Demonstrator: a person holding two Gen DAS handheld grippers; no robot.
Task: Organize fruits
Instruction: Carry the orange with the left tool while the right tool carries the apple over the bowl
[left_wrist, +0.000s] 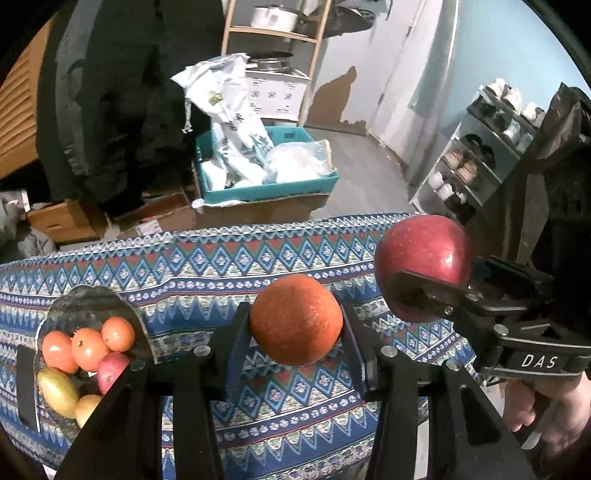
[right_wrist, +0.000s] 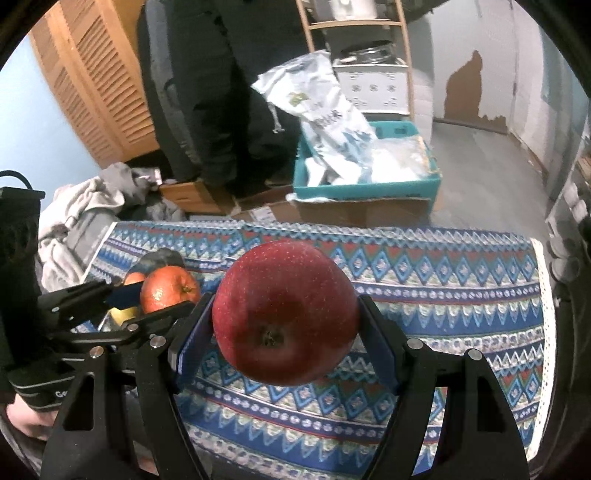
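Pinching an orange (left_wrist: 295, 319) between its two pads, the left tool (left_wrist: 293, 332) holds the fruit clear above the desk (left_wrist: 207, 258), which is covered by a cloth patterned in blue, red and white zigzags and diamonds. Its fingers (left_wrist: 236, 343) press on the orange's left and right sides, and nothing beneath touches the fruit. Just beside it, toward the desk's right end, the right tool (right_wrist: 286, 328) clamps a red apple (right_wrist: 284, 312) the same way, its blue-lined fingers (right_wrist: 194, 339) tight against both flanks and the apple's dimpled end turned to the right wrist camera. In the left wrist view this apple (left_wrist: 423, 266) sits higher and further right than the orange, apart from it, with the person's hand (left_wrist: 546, 410) wrapped around the handle below. Near the desk's left edge a shiny plate (left_wrist: 92, 299) carries more fruit: three small oranges (left_wrist: 88, 347) touching one another, a small red apple (left_wrist: 110, 371) just beside them, and two yellow fruits (left_wrist: 59, 393) at the plate's near side, partly hidden by the left tool's frame. Beyond the desk's far edge, on the floor, a teal crate (left_wrist: 266, 188) of white bags rests on a cardboard box (left_wrist: 258, 212).
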